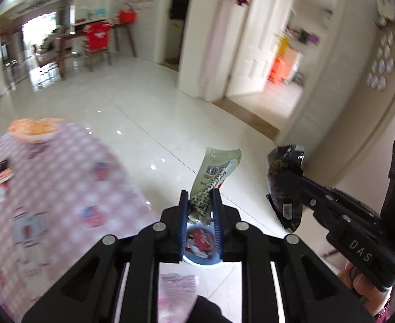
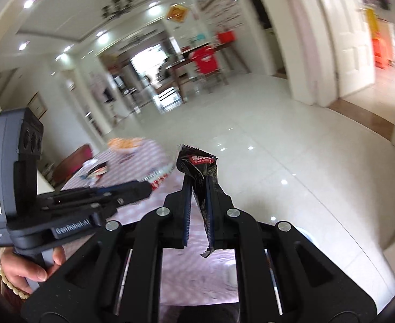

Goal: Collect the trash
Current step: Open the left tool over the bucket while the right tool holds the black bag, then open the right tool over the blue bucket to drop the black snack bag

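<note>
Two crumpled wrappers, pale green wrapper [image 1: 215,180] pinched in left tool [image 1: 200,197], black wrapper [image 2: 199,173] in right tool [image 2: 197,188].

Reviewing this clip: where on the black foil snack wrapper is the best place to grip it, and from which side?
Grip the black foil snack wrapper across its narrow, creased waist, coming from below its flat faces, as the right tool does now. The foil is thin and limp, so pinching the gathered middle holds better than a serrated end.
</note>
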### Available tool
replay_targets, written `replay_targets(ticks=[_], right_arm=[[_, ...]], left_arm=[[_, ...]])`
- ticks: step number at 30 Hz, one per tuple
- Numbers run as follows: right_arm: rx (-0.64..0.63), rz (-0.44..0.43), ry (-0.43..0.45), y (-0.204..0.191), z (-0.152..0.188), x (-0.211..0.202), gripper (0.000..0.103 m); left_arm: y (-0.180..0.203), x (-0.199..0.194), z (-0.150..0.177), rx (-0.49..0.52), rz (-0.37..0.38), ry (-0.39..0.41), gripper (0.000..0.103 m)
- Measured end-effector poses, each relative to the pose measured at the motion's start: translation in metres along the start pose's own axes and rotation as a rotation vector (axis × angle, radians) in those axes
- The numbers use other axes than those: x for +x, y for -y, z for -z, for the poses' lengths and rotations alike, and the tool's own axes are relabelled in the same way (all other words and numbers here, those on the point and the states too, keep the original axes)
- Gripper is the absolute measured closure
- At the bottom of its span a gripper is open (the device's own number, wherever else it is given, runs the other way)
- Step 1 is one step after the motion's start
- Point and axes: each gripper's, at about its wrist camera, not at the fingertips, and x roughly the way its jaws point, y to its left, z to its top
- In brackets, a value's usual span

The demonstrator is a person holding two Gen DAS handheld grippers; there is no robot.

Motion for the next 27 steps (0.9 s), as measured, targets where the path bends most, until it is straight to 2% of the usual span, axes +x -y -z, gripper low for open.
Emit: replay_targets(ticks=[3, 5, 8, 9, 10, 11, 18, 27], right_arm=[[0.047, 0.049, 0.022, 0.027, 0.002, -0.011, 0.093], [0.072, 0.076, 0.031, 0.041, 0.004, -0.016, 0.093], [0.106, 0.108, 0.043, 0.058, 0.007, -0.019, 0.093], [0.118, 0.113, 0.043, 0.062, 0.01, -0.019, 0.093], [0.131, 0.12, 0.043, 0.067, 0.013, -0.02, 0.093], [0.137, 0.125, 0.041, 0.07, 0.015, -0.02, 0.093], [0.157, 0.121, 0.013, 0.075, 0.018, -0.015, 0.093], [0.147, 0.103, -0.01, 0.07, 0.018, -0.007, 0.093]], left_arm=[[0.021, 0.03, -0.005, 0.026, 0.033, -0.048, 0.086], [0.032, 0.049, -0.01, 0.046, 0.027, -0.08, 0.086], [0.042, 0.071, -0.017, 0.03, 0.049, -0.11, 0.076], [0.043, 0.075, -0.018, 0.021, 0.054, -0.119, 0.058], [0.045, 0.08, -0.019, 0.015, 0.056, -0.124, 0.034], [0.047, 0.084, -0.019, 0.011, 0.039, -0.127, 0.027], [0.057, 0.084, -0.011, 0.043, -0.022, -0.127, 0.026], [0.041, 0.074, -0.016, 0.021, -0.062, -0.113, 0.026]])
